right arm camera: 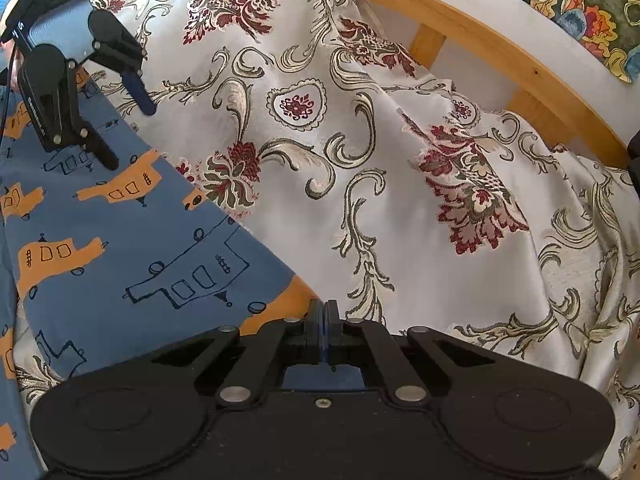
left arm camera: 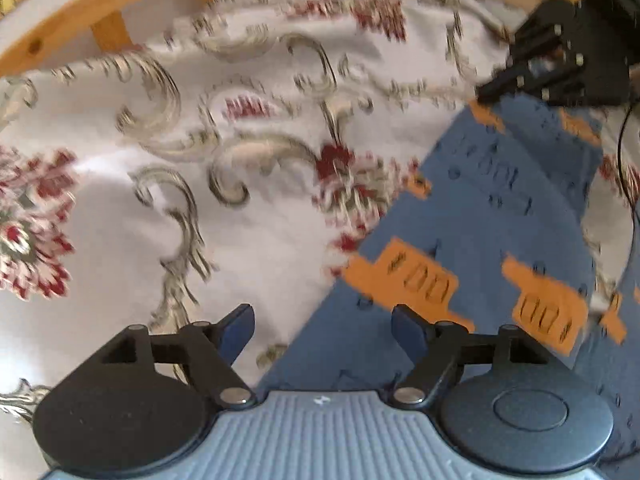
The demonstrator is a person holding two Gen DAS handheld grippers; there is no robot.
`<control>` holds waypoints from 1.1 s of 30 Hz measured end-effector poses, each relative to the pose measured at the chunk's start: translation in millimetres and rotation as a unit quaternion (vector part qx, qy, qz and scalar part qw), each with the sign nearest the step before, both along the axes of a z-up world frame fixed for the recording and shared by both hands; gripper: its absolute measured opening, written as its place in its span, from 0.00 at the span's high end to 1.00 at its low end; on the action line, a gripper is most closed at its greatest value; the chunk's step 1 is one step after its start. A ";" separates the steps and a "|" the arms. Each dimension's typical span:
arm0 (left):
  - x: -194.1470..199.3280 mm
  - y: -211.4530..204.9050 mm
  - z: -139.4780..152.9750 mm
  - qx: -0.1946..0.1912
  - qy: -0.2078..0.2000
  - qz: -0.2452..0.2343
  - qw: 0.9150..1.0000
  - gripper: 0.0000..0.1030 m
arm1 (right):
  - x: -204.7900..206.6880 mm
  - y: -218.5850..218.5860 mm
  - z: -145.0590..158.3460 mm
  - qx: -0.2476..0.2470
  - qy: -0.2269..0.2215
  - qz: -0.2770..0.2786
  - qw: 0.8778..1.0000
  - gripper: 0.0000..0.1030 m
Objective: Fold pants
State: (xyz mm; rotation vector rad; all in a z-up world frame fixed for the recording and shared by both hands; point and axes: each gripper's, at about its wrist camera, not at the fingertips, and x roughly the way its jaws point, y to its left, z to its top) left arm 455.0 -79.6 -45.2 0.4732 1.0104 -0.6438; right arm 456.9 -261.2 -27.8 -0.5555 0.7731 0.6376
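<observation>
Pants: blue cotton pants printed with orange and outlined trucks (right arm camera: 120, 240), lying flat on the cream damask cloth with red flowers and grey scrolls (right arm camera: 400, 184), which covers what looks like a bed with a curved pale-wood rail (right arm camera: 460, 20).
Long axis: the visible straight edge of the pants runs diagonally in the right wrist view, from the right claw's tips up and leftward to the left claw.
Right claw: the right claw (right arm camera: 323, 320) has its jaws pressed together at the near end of that edge; it appears to pinch the fabric edge, though the tips hide the cloth between them.
Left claw: the left claw (left arm camera: 323, 326) has its jaws spread wide and holds nothing; it hovers over the same edge, one finger above the pants, the other above the damask.
Nearer claw: the right, already at the fabric; the left must come down to reach it.
Sharpness: the left wrist view is blurred, so its height is uncertain.
</observation>
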 end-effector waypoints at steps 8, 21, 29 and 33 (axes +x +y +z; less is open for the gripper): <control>-16.7 -19.5 -12.5 0.056 -0.016 -0.015 0.998 0.95 | -0.7 4.3 -5.8 -0.012 0.002 0.002 1.000 1.00; -14.4 -32.3 9.2 0.100 -0.169 0.078 0.977 0.96 | 12.8 14.6 -2.2 -0.043 -0.061 -0.029 0.997 1.00; -0.4 0.9 10.2 0.084 -0.164 0.090 0.979 0.27 | 41.9 27.4 -30.8 -0.084 -0.056 -0.059 0.993 0.88; -11.9 63.1 44.2 0.049 -0.164 0.129 0.977 0.05 | 32.3 11.7 -12.1 -0.012 -0.079 -0.075 0.994 0.34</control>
